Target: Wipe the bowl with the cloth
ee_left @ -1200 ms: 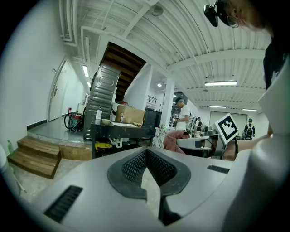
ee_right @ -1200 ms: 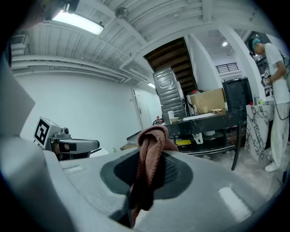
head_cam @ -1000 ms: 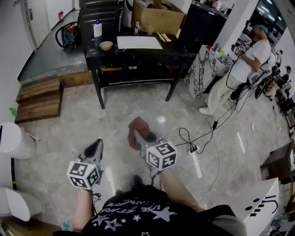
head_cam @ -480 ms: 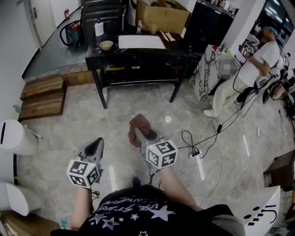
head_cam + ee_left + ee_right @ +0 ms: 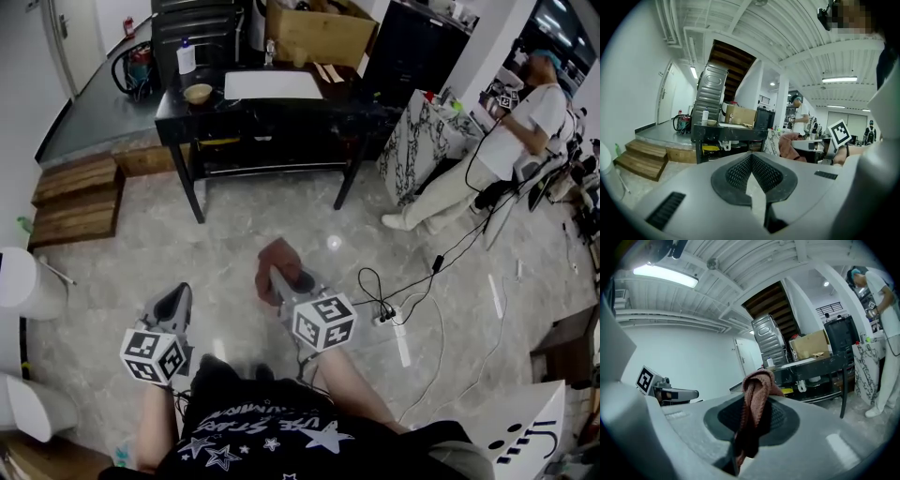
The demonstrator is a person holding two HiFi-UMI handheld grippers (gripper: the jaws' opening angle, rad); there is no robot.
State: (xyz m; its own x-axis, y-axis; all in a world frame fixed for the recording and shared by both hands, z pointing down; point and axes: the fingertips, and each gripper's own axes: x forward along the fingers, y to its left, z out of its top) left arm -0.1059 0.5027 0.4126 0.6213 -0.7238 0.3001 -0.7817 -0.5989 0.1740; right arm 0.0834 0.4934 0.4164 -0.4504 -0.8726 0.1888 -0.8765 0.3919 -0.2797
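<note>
A small tan bowl (image 5: 198,93) stands at the left end of the black table (image 5: 272,108), far ahead of both grippers; the left gripper view shows this bowl (image 5: 711,123) on the table too. My right gripper (image 5: 278,272) is shut on a reddish-brown cloth (image 5: 278,264), which bunches out past its jaws; in the right gripper view the cloth (image 5: 754,401) hangs pinched between the pads. My left gripper (image 5: 174,302) is shut with nothing between its jaws, low at the left over the marble floor.
On the table are a white sheet (image 5: 265,85), a white bottle (image 5: 187,57) and a cardboard box (image 5: 319,33). Wooden steps (image 5: 73,197) lie at the left. A person in white (image 5: 506,131) stands at the right, with cables (image 5: 412,291) across the floor.
Both grippers have moved forward over the floor toward the table, the cloth still held in the right one. The table and bowl sit slightly further left in the head view.
</note>
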